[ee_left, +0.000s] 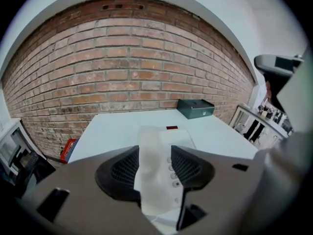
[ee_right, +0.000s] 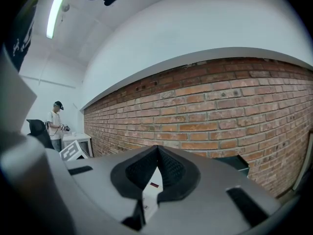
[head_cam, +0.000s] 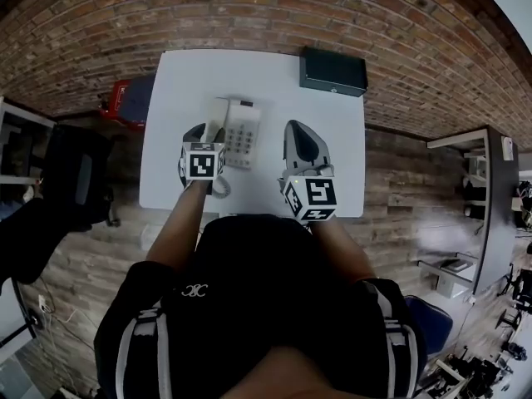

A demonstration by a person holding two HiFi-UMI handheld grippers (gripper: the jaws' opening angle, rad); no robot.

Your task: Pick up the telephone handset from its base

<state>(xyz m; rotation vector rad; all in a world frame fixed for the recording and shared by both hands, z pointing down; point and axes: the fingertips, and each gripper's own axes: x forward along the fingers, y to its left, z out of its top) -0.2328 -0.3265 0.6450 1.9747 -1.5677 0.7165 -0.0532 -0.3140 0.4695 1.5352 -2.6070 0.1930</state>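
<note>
The left tool (ee_left: 155, 152) is positioned over the telephone with its jaws apart. The handset (ee_left: 152, 180) lies between the pads and is judged not yet clamped. The handset is seated on the left side of the base (head_cam: 243, 135), on the white surface (head_cam: 174, 81). The right tool (ee_right: 157, 149), just right of the base, is closed on nothing. The approach is judged complete; clamping and lifting remain.

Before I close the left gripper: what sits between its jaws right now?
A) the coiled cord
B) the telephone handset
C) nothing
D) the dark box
B: in the left gripper view the white handset lies between the open jaws of the left gripper, with the telephone base just beside it.
</note>
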